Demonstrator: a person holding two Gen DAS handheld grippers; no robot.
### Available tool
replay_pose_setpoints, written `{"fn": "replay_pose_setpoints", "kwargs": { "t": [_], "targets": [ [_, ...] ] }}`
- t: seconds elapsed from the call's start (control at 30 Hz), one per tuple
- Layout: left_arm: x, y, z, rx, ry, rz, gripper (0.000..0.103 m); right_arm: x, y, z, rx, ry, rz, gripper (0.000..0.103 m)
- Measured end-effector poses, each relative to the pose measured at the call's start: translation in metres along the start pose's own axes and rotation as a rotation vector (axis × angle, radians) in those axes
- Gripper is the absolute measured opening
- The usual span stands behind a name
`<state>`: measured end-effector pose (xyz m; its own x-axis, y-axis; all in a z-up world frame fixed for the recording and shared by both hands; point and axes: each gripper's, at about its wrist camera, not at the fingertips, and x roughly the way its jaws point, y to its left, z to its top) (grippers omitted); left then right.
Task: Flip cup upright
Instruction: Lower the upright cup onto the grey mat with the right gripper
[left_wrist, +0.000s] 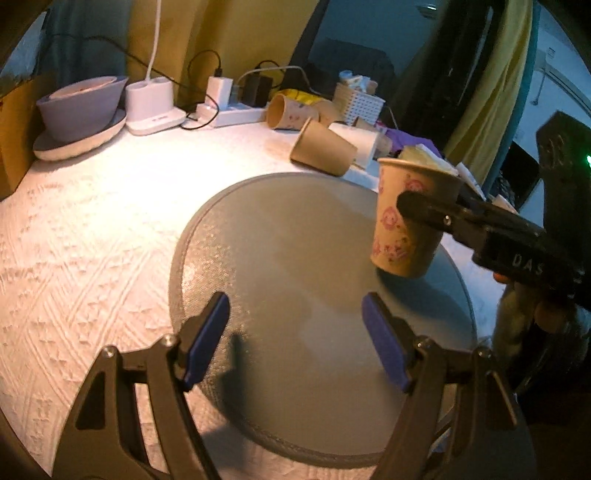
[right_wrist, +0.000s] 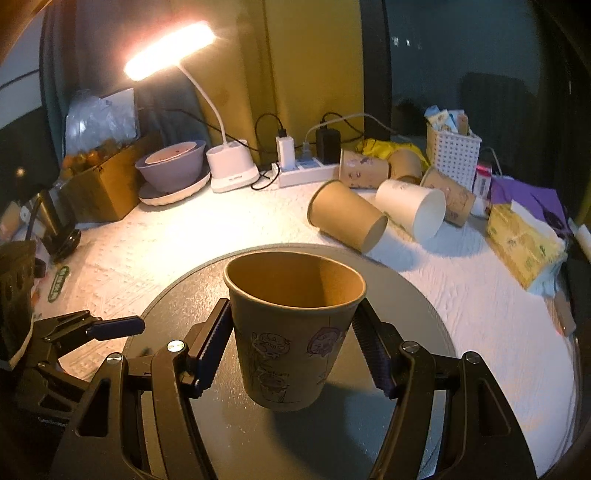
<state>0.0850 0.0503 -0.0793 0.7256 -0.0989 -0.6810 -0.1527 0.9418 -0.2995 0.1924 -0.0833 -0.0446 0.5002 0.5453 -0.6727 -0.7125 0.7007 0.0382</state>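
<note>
Your right gripper (right_wrist: 291, 347) clamps the cup (right_wrist: 291, 328) mouth-up just above the round mat (right_wrist: 424, 332), ready to set down, while your left gripper (left_wrist: 295, 339) waits wide open, empty, over that mat.

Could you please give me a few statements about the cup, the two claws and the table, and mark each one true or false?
1. The right claw grips the cup by its sides. True.
2. The cup is mouth down. False: its mouth faces up, with a slight tilt.
3. The left claw holds a cup. False: it is open with nothing between its fingers, over the round mat.
4. Several other cups lie on their sides at the back, among them a white cup. True.
5. The lamp is off. False: it is lit.
</note>
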Motion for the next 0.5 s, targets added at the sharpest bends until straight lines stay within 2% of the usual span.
{"fn": "replay_pose_setpoints", "kwargs": {
  "t": [0.5],
  "targets": [
    [-0.003,0.001,-0.007,-0.018,0.013,0.0,0.075,-0.007,0.015,-0.02,-0.041,-0.008,-0.019,0.069]
  ]
}}
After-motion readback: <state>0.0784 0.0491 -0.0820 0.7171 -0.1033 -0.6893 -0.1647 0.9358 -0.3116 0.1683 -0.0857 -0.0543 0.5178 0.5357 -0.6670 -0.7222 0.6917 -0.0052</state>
